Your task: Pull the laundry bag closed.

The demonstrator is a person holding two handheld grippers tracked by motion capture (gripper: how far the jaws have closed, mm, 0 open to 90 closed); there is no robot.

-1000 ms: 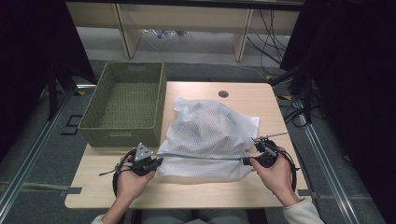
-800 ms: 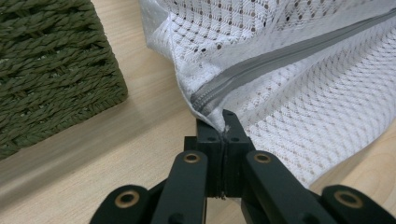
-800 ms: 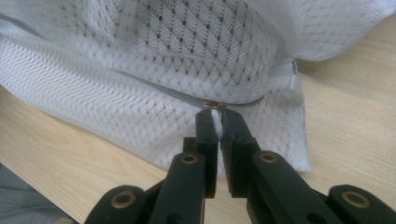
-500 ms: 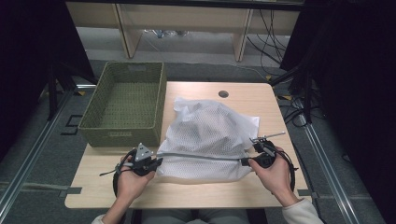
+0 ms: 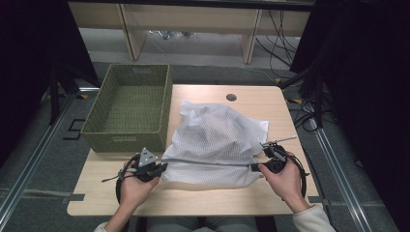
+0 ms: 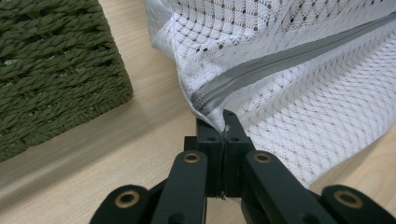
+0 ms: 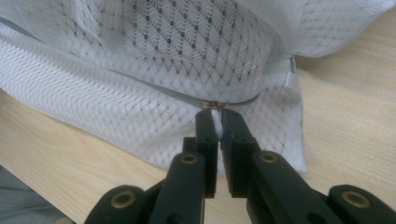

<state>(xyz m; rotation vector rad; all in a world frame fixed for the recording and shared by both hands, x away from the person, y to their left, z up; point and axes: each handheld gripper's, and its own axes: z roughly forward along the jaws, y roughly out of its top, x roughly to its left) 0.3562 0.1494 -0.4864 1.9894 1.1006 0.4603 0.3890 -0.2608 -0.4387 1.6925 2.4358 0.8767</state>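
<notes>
white mesh laundry bag is lying on the bench beside the green basket, grey zipper pulled taut. nothing is differing from a second ago. left gripper is clamping the bag's zipper end; right gripper is pinching the zipper pull, both hands low.

A mesh bag lies on the table, about at its middle, with a basket just beside it on the left, at the table's left edge. A zipper runs left to right along the bag's near side. The left gripper sits at the zipper's left end and the right gripper at its right end, each clamped there, with the person's hands behind them at the near edge.
</notes>
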